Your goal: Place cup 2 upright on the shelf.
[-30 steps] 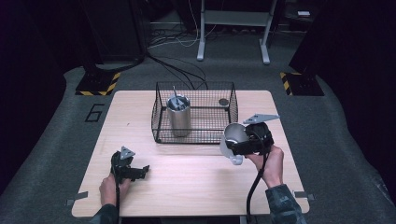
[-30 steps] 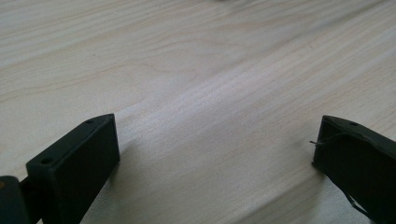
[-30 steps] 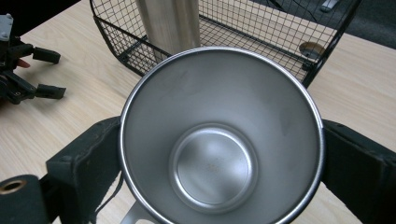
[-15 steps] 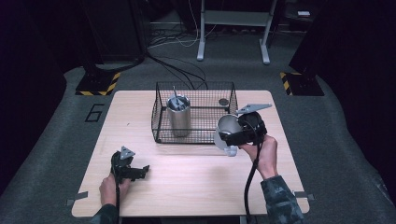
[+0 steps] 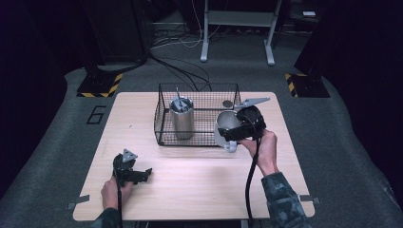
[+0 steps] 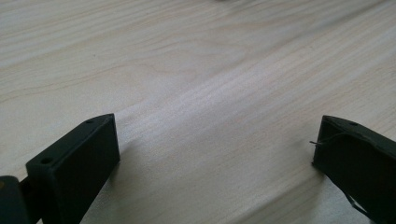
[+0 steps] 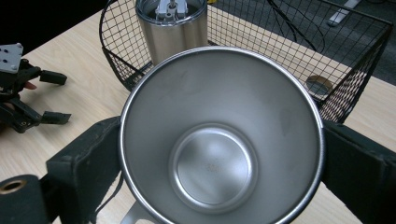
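Pale wooden worktop [image 5: 199,185] carries a black wire basket [image 5: 164,133] at centre frame. Just right of it, the right gripper [image 5: 227,134] clamps a steel mug [image 5: 225,122] held off the wood. A lidded steel tumbler [image 5: 181,118] stands inside the basket. At lower left, the left gripper [image 5: 145,174] rests, jaws spread apart.

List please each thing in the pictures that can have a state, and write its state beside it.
Steel mug: empty, clamped by its sides, held off the table at the basket's right end.
Right gripper: shut on the mug.
Left gripper: open, holding nothing, low on the table.
Tumbler: upright in the basket, lid on.
Wire basket: upright, open at the top.
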The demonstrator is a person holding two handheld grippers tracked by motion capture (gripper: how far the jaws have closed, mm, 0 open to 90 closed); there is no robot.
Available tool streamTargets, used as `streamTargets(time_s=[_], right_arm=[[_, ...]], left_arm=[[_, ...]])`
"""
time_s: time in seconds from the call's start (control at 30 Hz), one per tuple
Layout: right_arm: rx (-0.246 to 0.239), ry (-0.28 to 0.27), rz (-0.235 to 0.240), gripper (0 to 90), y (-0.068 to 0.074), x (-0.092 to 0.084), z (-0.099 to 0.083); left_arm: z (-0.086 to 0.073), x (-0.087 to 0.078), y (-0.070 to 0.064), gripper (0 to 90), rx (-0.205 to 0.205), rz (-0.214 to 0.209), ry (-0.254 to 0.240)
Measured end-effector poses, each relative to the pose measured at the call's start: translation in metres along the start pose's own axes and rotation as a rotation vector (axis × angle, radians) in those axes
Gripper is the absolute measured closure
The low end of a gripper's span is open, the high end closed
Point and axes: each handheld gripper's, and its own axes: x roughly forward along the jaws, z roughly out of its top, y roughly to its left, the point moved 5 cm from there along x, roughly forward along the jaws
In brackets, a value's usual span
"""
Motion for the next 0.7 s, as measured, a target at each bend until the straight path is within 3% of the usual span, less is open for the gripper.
streamTargets(time_s=[0.13, 0.17, 0.7], right_arm=[[-0.001, 0.004, -0.005, 5.6, 0.000, 0.005, 0.006], [-0.012, 0.002, -0.005, 5.6, -0.001, 0.006, 0.008], [-0.001, 0.011, -0.010, 5.6, -0.011, 0.029, 0.028]], left_arm=[[0.000, -0.001, 0.001, 0.2, 0.016, -0.001, 0.011], [0.000, 0.000, 0.000, 0.2, -0.004, 0.001, -0.004], [0.000, 0.000, 0.001, 0.2, 0.004, 0.001, 0.003]])
